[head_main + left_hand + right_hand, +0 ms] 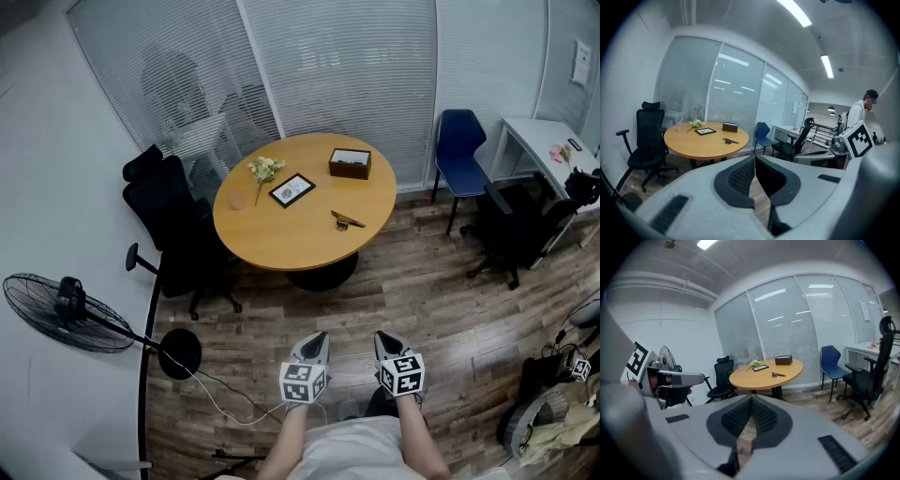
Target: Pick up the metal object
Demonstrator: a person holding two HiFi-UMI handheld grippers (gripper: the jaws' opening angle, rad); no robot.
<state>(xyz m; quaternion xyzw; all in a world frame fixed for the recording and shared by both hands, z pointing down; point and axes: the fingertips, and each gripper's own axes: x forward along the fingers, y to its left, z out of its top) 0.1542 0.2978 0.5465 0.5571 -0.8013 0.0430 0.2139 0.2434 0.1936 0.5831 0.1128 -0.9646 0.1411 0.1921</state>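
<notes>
The small dark metal object [347, 221] lies near the right front edge of the round wooden table [281, 239]; it also shows in the left gripper view [730, 141] and the right gripper view [777, 375]. Both grippers hang low over the floor, well short of the table. My left gripper [318, 337] [754, 158] is shut with nothing in it. My right gripper [382, 337] [751, 400] is shut and empty too, beside the left one.
On the table stand a brown box [350, 163], a framed picture [292, 190], a flower sprig [265, 170] and a cup [236, 201]. Black office chair [173, 220] at the table's left, blue chair [462, 150] and another black chair [518, 228] right. A floor fan [70, 313] with cable lies left.
</notes>
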